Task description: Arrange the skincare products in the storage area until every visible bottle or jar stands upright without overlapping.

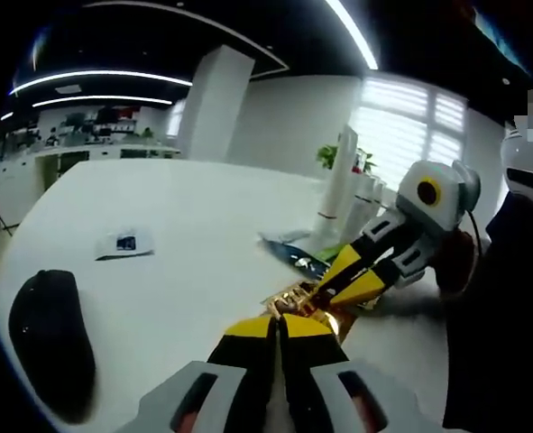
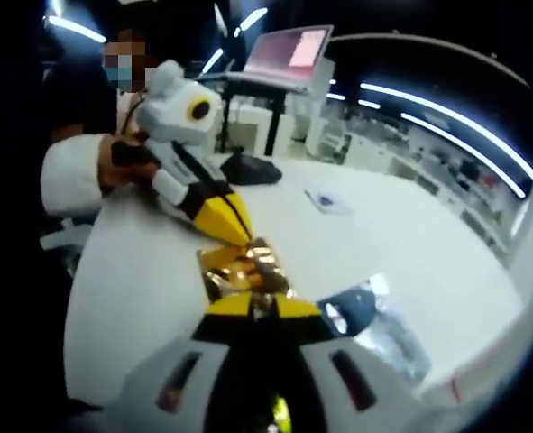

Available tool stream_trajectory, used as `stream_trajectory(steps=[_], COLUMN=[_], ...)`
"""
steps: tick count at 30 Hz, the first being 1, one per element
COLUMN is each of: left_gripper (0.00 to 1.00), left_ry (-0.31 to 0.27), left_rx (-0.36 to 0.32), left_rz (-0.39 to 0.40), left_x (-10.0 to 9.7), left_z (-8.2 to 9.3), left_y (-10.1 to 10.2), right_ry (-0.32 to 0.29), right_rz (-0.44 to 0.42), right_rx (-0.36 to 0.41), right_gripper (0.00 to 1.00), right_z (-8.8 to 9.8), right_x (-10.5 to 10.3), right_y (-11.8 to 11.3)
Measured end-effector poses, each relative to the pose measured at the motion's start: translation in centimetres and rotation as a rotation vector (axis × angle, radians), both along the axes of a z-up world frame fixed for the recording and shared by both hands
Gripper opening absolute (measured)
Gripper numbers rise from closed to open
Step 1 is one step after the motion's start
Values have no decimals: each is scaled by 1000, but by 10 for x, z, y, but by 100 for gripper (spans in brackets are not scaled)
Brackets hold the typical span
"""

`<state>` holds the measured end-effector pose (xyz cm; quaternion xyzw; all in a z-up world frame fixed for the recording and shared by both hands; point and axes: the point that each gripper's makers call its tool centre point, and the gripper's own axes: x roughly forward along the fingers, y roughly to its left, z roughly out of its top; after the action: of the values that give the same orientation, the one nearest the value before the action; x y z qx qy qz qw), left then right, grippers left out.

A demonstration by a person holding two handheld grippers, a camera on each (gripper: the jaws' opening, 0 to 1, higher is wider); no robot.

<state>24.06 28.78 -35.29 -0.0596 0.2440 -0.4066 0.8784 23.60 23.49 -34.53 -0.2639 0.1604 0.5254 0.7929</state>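
1. Two grippers, left gripper [image 1: 280, 317] and right gripper [image 2: 255, 305], both clamp a gold foil packet [image 2: 241, 267] near the white table's [image 1: 185, 216] edge.
2. Nearby lie a black pouch [image 1: 50, 338], a small card [image 1: 124, 244], and a silvery-blue packet [image 2: 374, 325].

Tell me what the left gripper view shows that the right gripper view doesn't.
Left gripper view: tall white bottles with a green plant behind them. Right gripper view: an open laptop on a stand and a clear plastic packet. Both: the white table, a shiny gold foil packet gripped from opposite sides by the left tongs and right tongs, and a black oval object.
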Motion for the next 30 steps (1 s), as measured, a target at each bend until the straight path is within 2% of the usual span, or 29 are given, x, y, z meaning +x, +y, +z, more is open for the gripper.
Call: stream_trajectory(steps=[7,11,17,22,27,30], left_gripper=[2,2,2,2,4,5], left_ry=[1,1,8,4,-21,-25], left_rx=[-2,-1,-6,2,15,1], left_rz=[-2,-4,-7,-12,-2,12], left_x=[2,2,2,2,4,5], left_z=[0,0,0,0,0,3], left_y=[0,-1,0,0,3,7], right_ry=[-16,-30,-17,-6,8,13], right_rz=[6,-9,5,30,29,32], right_rx=[-5,8,17,8,19,19], right_gripper=[8,19,13,4,1,0], right_z=[1,3,1,-1,-2,-2], right_x=[1,5,3,-3,-4,-5], right_y=[0,0,2,6,7,8])
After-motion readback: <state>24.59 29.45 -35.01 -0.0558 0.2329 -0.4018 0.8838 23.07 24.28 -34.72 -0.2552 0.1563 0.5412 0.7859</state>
